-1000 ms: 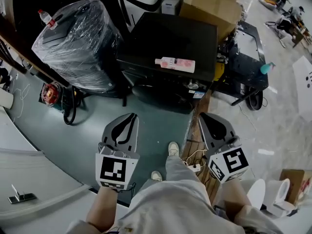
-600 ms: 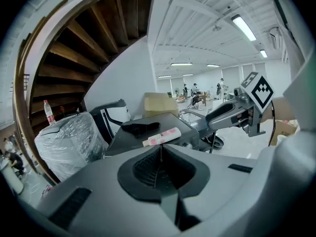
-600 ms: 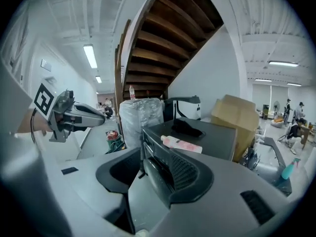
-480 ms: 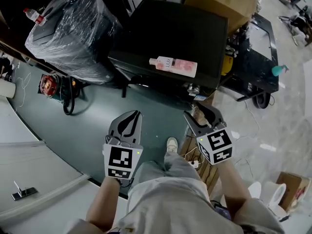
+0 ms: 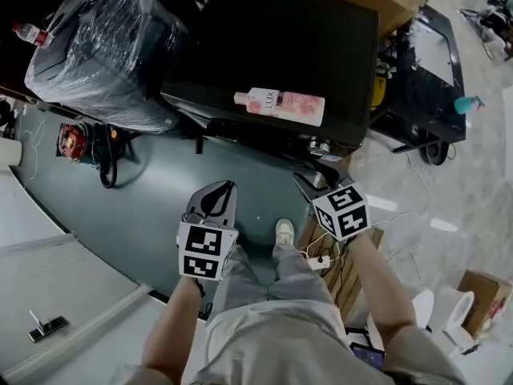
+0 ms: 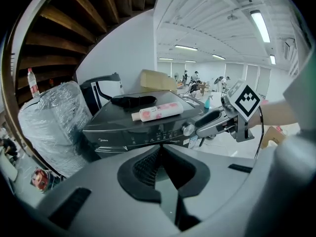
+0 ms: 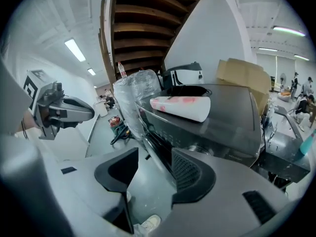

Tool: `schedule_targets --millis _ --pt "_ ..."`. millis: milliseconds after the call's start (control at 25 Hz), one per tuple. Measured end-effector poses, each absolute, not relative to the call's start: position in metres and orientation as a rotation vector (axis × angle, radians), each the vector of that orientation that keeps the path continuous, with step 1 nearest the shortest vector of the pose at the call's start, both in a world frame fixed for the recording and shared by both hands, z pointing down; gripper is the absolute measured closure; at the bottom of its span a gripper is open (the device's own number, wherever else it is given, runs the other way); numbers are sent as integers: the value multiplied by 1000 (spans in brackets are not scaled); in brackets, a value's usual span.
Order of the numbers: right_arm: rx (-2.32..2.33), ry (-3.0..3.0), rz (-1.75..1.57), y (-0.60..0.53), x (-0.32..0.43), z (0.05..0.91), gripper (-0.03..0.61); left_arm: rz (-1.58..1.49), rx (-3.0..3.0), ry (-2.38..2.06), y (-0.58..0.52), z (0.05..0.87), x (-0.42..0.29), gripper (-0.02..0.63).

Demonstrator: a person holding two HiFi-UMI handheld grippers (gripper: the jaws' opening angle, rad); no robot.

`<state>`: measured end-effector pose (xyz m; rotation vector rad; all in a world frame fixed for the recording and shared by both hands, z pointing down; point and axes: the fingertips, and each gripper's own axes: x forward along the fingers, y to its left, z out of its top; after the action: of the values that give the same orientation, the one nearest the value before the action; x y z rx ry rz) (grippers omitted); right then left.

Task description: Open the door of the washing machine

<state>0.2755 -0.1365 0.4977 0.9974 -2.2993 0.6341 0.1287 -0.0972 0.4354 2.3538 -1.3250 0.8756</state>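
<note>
The washer [image 5: 280,46] sits at upper centre, its front door not clearly seen; probably a stiff, latched, hinged door, best pulled at its edge. Both arms reach forward, angled down. The left hand-held gripper [image 5: 224,188] is pressed together and empty. The right hand-held gripper [image 5: 321,175] has just been opening and stands apart, with nothing between its jaws.

The right claw [image 5: 319,179] is opening: its jaws, together 1 second back, are now standing wide apart, gripping nothing, with only the front edge of the washing machine [image 5: 280,46] showing through the gap. Both claws are drawing in toward the washing machine. The right one is arriving at its front right corner, just below the dial [image 5: 318,144], while the left claw [image 5: 225,189] is stopping short of its front.
</note>
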Motion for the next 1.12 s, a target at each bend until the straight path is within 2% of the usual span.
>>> schedule_targets --millis 680,1120 --pt "1053 -2076 745 -178 248 648 347 995 2364 -1046 -163 562 95 584" --pt "1080 -1953 682 -196 241 692 345 1020 2316 -949 -171 615 66 584"
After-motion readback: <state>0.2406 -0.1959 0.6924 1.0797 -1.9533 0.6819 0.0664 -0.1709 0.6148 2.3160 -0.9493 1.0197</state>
